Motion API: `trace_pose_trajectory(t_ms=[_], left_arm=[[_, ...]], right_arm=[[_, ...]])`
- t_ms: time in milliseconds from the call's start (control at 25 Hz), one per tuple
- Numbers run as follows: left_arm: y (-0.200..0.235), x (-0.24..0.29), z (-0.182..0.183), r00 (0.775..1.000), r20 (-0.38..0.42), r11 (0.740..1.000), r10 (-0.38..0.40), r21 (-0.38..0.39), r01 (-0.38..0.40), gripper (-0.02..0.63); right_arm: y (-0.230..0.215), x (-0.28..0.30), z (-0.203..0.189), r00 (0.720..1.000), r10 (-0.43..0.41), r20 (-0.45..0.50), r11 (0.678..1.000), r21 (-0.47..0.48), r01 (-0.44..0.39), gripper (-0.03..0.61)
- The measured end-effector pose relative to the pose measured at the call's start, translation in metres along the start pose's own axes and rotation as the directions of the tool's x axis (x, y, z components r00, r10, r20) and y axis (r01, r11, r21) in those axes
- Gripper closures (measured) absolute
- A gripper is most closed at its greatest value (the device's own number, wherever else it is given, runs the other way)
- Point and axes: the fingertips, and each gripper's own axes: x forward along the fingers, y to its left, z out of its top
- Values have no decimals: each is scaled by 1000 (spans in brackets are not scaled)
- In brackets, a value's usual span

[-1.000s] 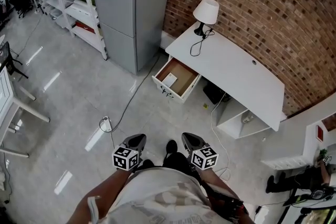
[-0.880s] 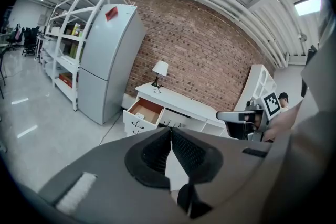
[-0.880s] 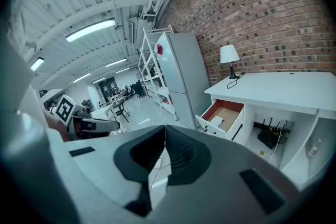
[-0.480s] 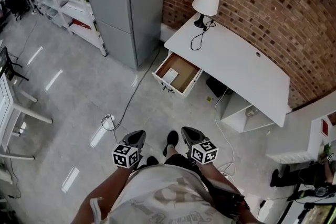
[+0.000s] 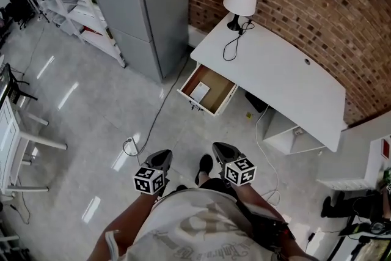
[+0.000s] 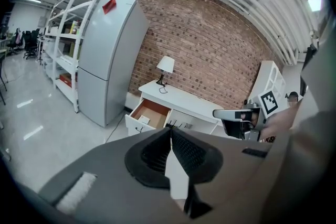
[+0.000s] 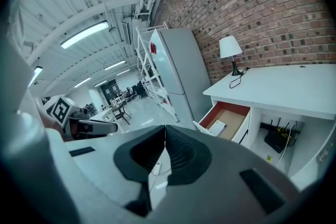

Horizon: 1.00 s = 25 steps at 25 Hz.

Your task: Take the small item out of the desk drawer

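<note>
Head view: the desk [image 5: 287, 82] with its drawer [image 5: 219, 87] open, both tools held short of it.
Left of the desk stands a grey fridge [image 5: 146, 3]. At the desk's left end the drawer is pulled out, with the small white item [image 5: 200, 91] lying in it (toward its left side). A lamp [image 5: 239, 0] sits on the desk's far left corner. In front of the desk, well apart from it, the left gripper [image 5: 162, 156] and the right gripper [image 5: 217, 148] each have their jaws pressed together on nothing.
</note>
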Motion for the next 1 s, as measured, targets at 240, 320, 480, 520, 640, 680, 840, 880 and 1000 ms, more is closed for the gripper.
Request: trace_pose_trajectory(t_ms=[240,320,480,520,640,680,840,880,1000], left_arm=[[2,43,31,1000,-14,1000,3,18,-3,600],[1,59,41,1000,-17,1000,6,23,-6,601],[-3,88,59,1000,-22,999,16,30,-15,600],[-3,94,62,1000,-23,999,20,30,-20,600],[-3,113,74,999,-31,999,31,27,-30,601],[-5,119,77,999,-32,999,34,26,-33,600],[-10,139,91,998,-20,998,54,23,-53,600],[-11,143,95,998,-18,998,57,26,-57,600],[-15,152,104,998,-17,997,61,38,-60,600]], right_arm=[[-39,19,24,1000,6,8,1000,17,-6,572],[-53,23,32,1000,9,10,1000,21,-9,572],[-83,31,46,1000,17,12,999,31,-18,572],[-90,33,49,1000,20,13,999,31,-21,572],[-114,41,63,999,23,25,999,30,-24,572],[-122,42,69,999,22,33,999,31,-23,572],[-152,43,82,999,25,44,999,27,-26,572],[-158,44,83,999,24,42,999,28,-26,572],[-170,42,83,999,24,35,999,40,-25,572]])
